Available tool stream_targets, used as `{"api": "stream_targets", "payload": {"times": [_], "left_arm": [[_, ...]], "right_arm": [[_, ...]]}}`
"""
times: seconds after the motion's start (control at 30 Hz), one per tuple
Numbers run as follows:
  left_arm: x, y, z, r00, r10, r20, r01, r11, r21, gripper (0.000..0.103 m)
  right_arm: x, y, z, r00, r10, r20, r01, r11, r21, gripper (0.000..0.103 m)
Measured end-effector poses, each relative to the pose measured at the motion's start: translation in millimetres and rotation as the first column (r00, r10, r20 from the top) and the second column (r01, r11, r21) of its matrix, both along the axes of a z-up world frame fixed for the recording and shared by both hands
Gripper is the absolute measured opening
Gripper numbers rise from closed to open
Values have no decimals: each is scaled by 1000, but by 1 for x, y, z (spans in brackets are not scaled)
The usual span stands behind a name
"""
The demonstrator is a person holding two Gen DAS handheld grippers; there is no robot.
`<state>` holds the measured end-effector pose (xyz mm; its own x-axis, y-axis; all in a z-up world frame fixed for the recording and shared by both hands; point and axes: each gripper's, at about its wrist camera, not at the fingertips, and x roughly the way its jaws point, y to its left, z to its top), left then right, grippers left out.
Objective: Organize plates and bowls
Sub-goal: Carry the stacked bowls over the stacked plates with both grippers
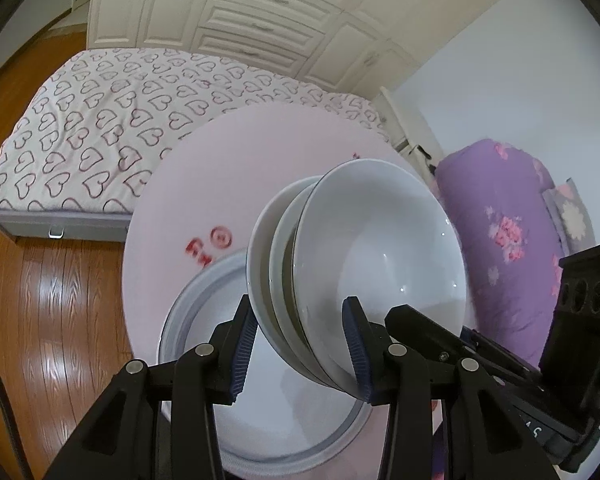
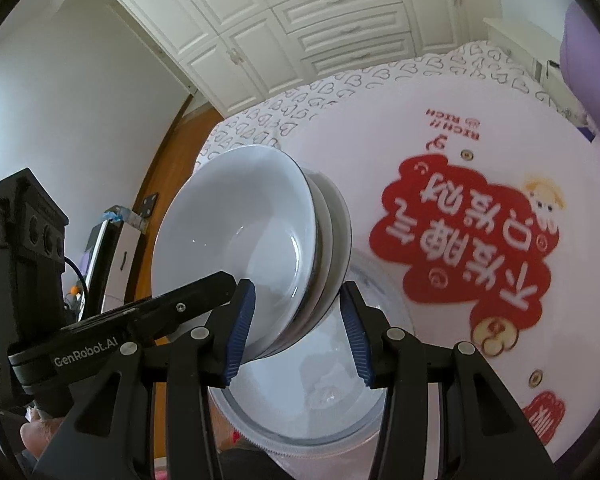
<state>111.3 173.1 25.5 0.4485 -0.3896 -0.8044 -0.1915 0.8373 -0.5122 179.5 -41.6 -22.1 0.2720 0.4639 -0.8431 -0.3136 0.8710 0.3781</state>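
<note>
A round, pale pink desk [image 1: 228, 168] was seen beside a bed [image 1: 100, 120] covered in a heart-patterned sheet, both standing on a glossy wooden floor [image 1: 52, 300]. Large red printed characters [image 2: 472, 236] and small cartoon figures were spread across the desk's top in the right wrist view. A single white plate [image 1: 204, 320] with a grey rim was laid flat directly on the desk, near its close edge, just beside the red print. A rolled purple floral quilt [image 1: 500, 240] was pictured beyond the desk's far side; what it rested on could not be told.
</note>
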Motion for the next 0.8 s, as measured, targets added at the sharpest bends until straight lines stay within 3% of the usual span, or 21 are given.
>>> {"api": "stream_targets", "payload": {"times": [0.37, 0.8], "left_arm": [[-28, -10, -2, 1000, 11, -16, -11, 1000, 18, 38], [-15, -16, -15, 999, -15, -33, 16, 999, 29, 38]], "right_arm": [[-26, 3, -25, 999, 11, -46, -10, 1000, 15, 45], [-33, -3, -40, 997, -1, -73, 1, 1000, 12, 45]]}}
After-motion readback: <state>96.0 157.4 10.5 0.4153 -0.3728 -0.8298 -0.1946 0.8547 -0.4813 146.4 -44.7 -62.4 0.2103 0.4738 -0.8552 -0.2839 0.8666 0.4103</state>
